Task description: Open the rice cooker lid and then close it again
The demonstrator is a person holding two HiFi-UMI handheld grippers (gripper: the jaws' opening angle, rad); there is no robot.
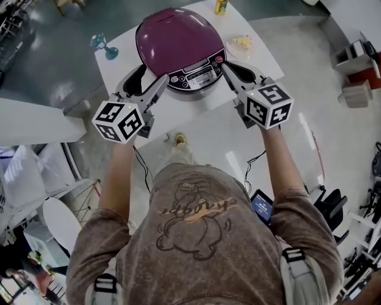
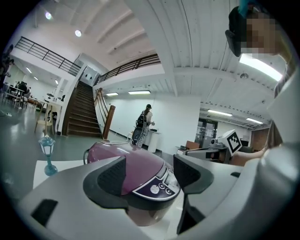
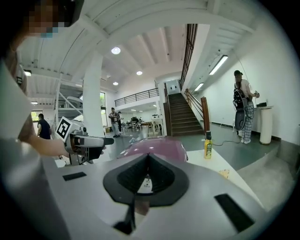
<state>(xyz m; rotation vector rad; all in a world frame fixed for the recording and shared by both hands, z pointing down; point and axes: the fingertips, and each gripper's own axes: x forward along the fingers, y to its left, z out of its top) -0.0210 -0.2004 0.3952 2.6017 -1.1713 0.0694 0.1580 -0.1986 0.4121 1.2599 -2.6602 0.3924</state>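
Note:
A purple rice cooker (image 1: 178,41) stands on a white table (image 1: 262,53) with its lid down and its control panel (image 1: 196,74) facing me. My left gripper (image 1: 153,74) is open at the cooker's front left, level with the panel, and holds nothing. In the left gripper view the cooker (image 2: 136,171) shows between the spread jaws of that gripper (image 2: 147,177). My right gripper (image 1: 229,67) is shut at the cooker's front right, close to the panel's edge. In the right gripper view the closed jaws of the right gripper (image 3: 147,174) hide most of the cooker (image 3: 154,149).
A yellow bottle (image 1: 221,6) stands at the table's far edge, and a pale yellow item (image 1: 242,41) lies right of the cooker. A blue goblet-like ornament (image 1: 107,47) sits on the table's left corner. Chairs and shelves stand on the floor around.

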